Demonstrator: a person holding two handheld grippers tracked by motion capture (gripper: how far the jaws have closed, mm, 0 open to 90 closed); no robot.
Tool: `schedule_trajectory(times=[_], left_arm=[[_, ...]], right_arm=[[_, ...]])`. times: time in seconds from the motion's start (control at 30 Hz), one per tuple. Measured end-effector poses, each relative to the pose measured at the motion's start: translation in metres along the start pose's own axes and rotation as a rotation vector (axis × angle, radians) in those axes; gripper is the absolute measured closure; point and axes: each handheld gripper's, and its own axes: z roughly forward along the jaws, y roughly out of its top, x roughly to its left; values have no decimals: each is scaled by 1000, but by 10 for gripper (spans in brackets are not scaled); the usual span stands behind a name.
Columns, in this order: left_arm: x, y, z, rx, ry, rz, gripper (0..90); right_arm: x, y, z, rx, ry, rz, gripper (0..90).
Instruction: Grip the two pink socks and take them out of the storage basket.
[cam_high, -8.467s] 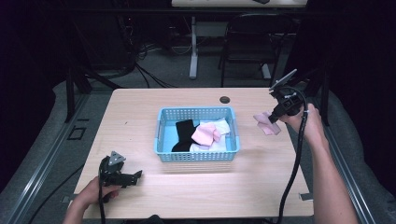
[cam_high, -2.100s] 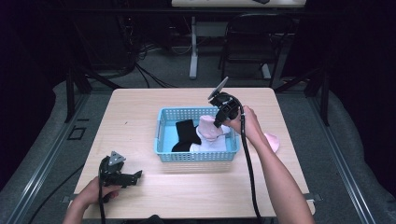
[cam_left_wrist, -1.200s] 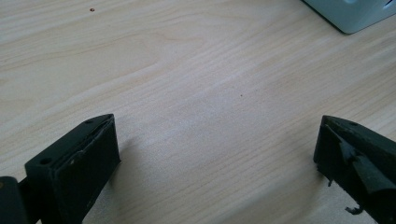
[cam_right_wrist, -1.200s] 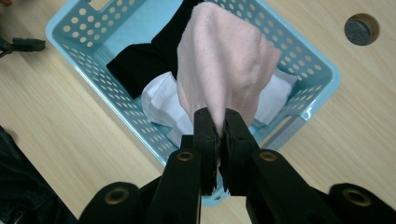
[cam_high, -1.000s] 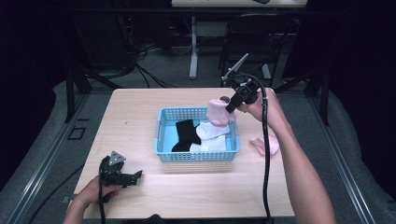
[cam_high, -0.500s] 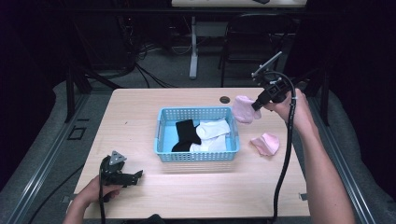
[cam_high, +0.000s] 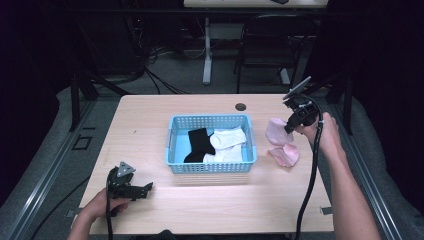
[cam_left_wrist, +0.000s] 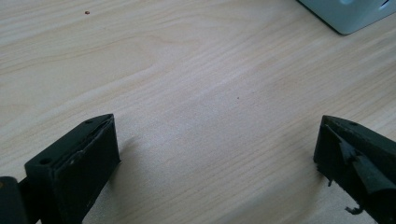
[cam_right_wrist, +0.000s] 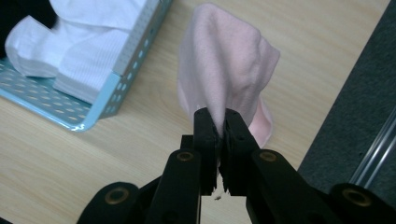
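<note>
No writing shows on anything. The right gripper (cam_high: 289, 127), raised at the table's (cam_high: 150, 125) right edge, pinches a pink sock (cam_right_wrist: 224, 74) hanging right of the blue basket (cam_high: 210, 167), above another pink sock (cam_high: 286, 155). The left gripper (cam_high: 142, 189) rests near-left, jaws wide apart.

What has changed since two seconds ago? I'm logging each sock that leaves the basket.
The right tongs took a pink sock out of the blue basket and carried it right, above the other pink sock on the table. They stay shut on it. The left tongs, the black sock and the white socks stayed put.
</note>
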Motion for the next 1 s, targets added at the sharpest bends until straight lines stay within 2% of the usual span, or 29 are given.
schedule_trajectory(times=[0.2,0.23,0.37,0.47,0.53,0.6,0.67,0.8,0.93,1.0], left_arm=[[0,0,0,0,0,0,0],[0,0,0,0,0,0,0],[0,0,0,-1,0,-2,0],[0,0,0,0,0,0,0],[0,0,0,0,0,0,0],[0,0,0,0,0,0,0],[0,0,0,0,0,0,0],[0,0,0,0,0,0,0],[0,0,0,0,0,0,0],[0,0,0,0,0,0,0]], right_arm=[[-14,-12,39,39,2,53,858],[-15,-14,45,31,-3,70,858],[-19,-20,67,60,-8,100,845],[-22,-24,77,79,2,112,720],[-24,-26,77,74,16,130,560],[-26,-30,75,40,36,148,434],[-25,-33,70,28,27,147,309],[-22,-44,62,-8,30,145,161],[-16,-58,54,-30,41,130,71],[-12,-66,51,-61,28,129,40]])
